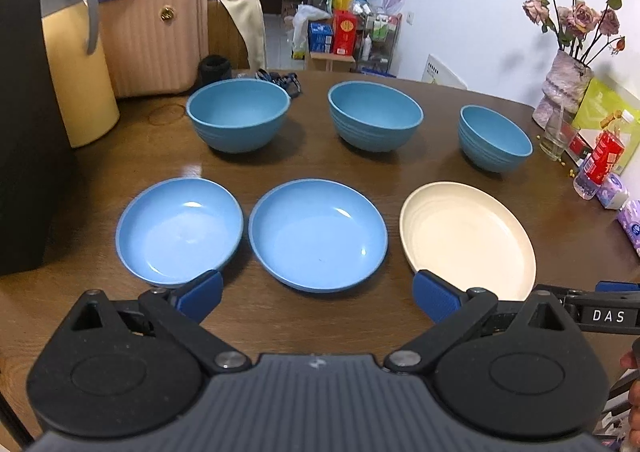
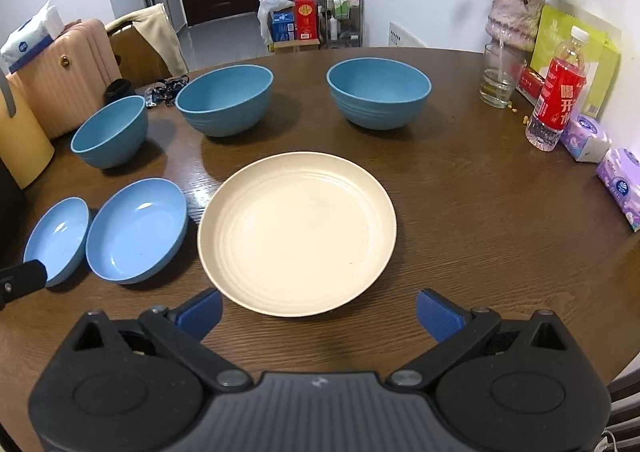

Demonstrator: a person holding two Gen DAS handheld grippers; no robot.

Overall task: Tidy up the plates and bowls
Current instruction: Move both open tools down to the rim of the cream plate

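Three blue bowls stand in a back row on the brown table: left bowl, middle bowl, right bowl. In front lie two blue plates, one on the left and one in the middle, and a cream plate. My left gripper hovers open just before the middle blue plate. My right gripper hangs open in front of the cream plate, holding nothing.
A yellow jug and a black box stand at the table's left. A vase of dried roses, a glass, a red-labelled bottle and tissue packs line the right edge. A pink suitcase sits behind.
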